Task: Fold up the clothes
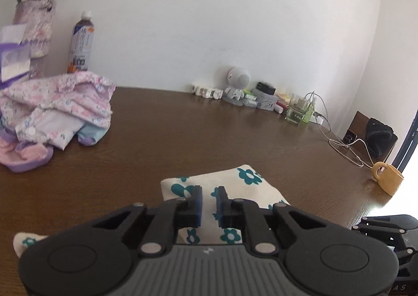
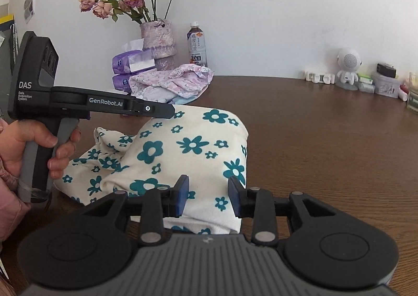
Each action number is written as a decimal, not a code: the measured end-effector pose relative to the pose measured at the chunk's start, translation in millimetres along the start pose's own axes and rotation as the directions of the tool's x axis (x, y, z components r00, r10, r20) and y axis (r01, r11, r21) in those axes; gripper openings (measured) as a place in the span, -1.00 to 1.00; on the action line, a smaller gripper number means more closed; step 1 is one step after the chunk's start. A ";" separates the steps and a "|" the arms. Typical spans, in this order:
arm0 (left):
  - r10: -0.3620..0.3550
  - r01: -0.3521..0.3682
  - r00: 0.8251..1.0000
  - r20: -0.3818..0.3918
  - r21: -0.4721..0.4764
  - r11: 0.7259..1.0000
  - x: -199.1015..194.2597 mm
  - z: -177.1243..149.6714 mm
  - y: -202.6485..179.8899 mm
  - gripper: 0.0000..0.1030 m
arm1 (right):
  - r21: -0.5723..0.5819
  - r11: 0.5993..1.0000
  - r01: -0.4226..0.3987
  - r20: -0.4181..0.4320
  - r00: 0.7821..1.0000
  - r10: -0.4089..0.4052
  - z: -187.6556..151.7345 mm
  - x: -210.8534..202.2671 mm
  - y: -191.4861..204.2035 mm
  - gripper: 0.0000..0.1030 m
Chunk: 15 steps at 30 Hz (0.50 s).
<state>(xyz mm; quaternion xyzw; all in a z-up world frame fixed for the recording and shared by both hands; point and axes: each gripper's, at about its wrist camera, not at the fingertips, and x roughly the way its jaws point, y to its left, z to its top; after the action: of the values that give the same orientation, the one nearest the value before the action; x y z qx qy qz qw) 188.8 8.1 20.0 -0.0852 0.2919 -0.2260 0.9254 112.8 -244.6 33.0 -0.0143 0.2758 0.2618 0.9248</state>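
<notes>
- At the far left of the right wrist view, beside the cream cloth (image 2: 188,149), a hand (image 2: 39,147) grips the handle of the left claw (image 2: 171,110); its body reads "DAS Data Acquisition System" in white, and its arm reads "GenRobot.AI".
- That arm reaches out over the cloth's upper left edge. In the left wrist view the left claw (image 1: 208,201) has its blue pads (image 1: 199,201) slightly apart above the cloth (image 1: 235,186), with nothing gripped between them.
- The cloth is cream with teal flowers, large and small, each with a pale centre. It lies on the brown tabletop (image 2: 326,139), folded into a thick, rounded block on its right side, while its left part is loose and rumpled.
- Behind the cloth's left part stand purple tissue packs (image 2: 130,63), a mottled pink vase (image 2: 159,42) of faded roses, and a heap of pink floral clothes (image 2: 172,84).
- Behind the cloth's middle, by the wall, stands a drink bottle (image 2: 197,45) with a white cap and a label in Chinese characters, too small to read surely.
- At the cloth's near edge the right claw (image 2: 209,195) stands with its blue pads (image 2: 183,195) wide apart, the left pad over the fabric, the right pad at the fold's right corner; whether they touch it cannot be told.
- Far right of the cloth, along the wall, are a white toy robot figure (image 2: 347,68) and small boxes whose print is unreadable.
- The left wrist view also shows a yellow mug (image 1: 388,175) right of the cloth, near the tabletop's edge.
</notes>
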 end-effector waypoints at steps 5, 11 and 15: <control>-0.028 0.024 0.999 -0.040 -0.106 0.994 6.7 -7.7 21.8 -0.82 | -0.016 1.000 -0.017 -0.024 1.000 0.016 -5.7 9.6 4.5 -0.35; -0.019 0.022 0.999 0.038 -0.082 0.996 -23.7 -10.3 1.1 -0.23 | 0.066 0.996 -0.060 0.019 0.998 0.059 17.7 0.5 -19.8 -0.25; -0.016 0.016 0.999 0.030 -0.017 1.000 -37.7 -23.9 -26.4 -0.13 | 0.141 0.989 -0.055 0.008 0.998 0.055 45.5 19.7 -54.8 -0.22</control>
<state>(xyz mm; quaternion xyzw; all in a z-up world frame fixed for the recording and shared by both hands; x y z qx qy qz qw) 137.9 1.8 27.1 -0.0989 0.2794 -0.2294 0.9271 176.6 -274.7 54.9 0.0592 0.2920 0.2670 0.9165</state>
